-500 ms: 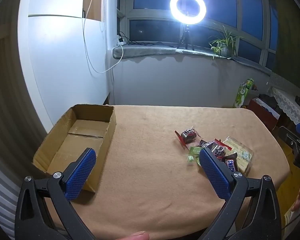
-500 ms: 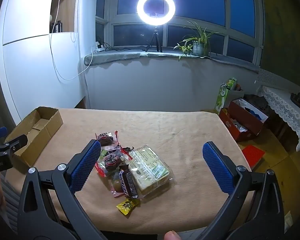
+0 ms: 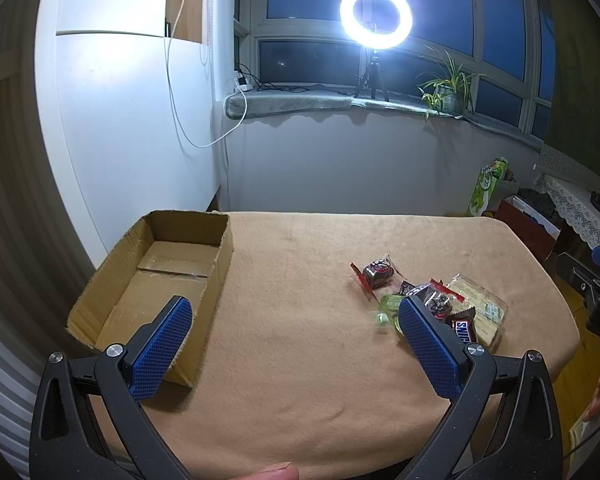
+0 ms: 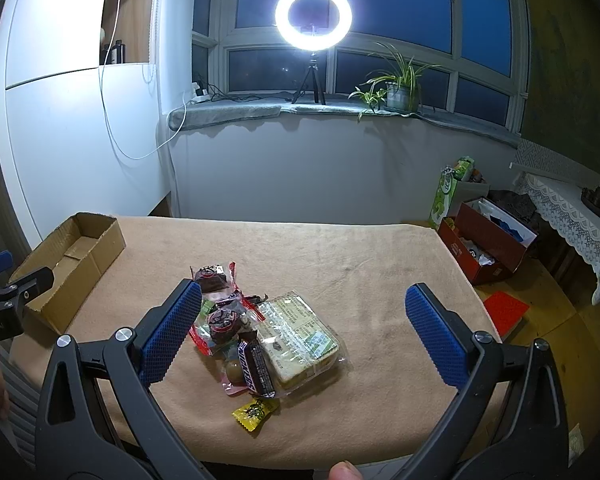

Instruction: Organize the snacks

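A pile of snacks lies on the tan table: a clear-wrapped biscuit pack (image 4: pixel 300 334), a Snickers bar (image 4: pixel 256 368), dark round cakes in red wrappers (image 4: pixel 210 276), and a yellow candy (image 4: pixel 254 410) nearest the front edge. The pile also shows in the left wrist view (image 3: pixel 432 300). An empty cardboard box (image 3: pixel 160 276) stands at the table's left end and also shows in the right wrist view (image 4: pixel 76 256). My left gripper (image 3: pixel 292 340) is open and empty, between box and pile. My right gripper (image 4: pixel 304 328) is open and empty above the pile.
The tan cloth covers the table (image 4: pixel 360 264). Beyond its right end a red box (image 4: pixel 488 248) and a green carton (image 4: pixel 448 192) stand on the floor. A ring light (image 4: pixel 314 16) and a plant (image 4: pixel 396 88) stand on the windowsill behind.
Both grippers have shifted only slightly; the scene and the snacks stay as they were. Both stay open.
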{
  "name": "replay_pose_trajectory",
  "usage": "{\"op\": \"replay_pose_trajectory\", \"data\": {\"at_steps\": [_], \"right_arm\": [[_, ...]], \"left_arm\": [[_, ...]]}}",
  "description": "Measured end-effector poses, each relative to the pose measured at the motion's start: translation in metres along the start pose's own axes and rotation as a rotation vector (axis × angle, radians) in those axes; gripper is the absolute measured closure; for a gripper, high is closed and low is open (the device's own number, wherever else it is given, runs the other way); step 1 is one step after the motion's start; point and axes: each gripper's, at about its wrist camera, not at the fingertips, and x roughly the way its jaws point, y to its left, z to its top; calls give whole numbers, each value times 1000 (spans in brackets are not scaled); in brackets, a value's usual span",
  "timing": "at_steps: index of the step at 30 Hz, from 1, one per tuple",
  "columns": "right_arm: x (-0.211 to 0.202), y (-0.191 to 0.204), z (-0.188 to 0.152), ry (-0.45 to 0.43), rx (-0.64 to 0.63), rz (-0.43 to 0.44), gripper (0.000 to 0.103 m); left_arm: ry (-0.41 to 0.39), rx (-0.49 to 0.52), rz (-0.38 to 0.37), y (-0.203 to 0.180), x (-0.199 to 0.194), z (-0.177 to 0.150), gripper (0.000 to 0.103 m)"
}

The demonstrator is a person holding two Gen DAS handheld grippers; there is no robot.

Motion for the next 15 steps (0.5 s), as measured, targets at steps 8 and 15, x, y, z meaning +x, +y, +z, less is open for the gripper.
{"op": "replay_pose_trajectory", "data": {"at_steps": [8,15], "right_arm": [[-1,0,1,0,1,-1,0],[-1,1,2,2,-1,-1,0]], "left_arm": [[-3,1,0,1,0,2,0],[-2,-1,0,1,0,3,0]]}}
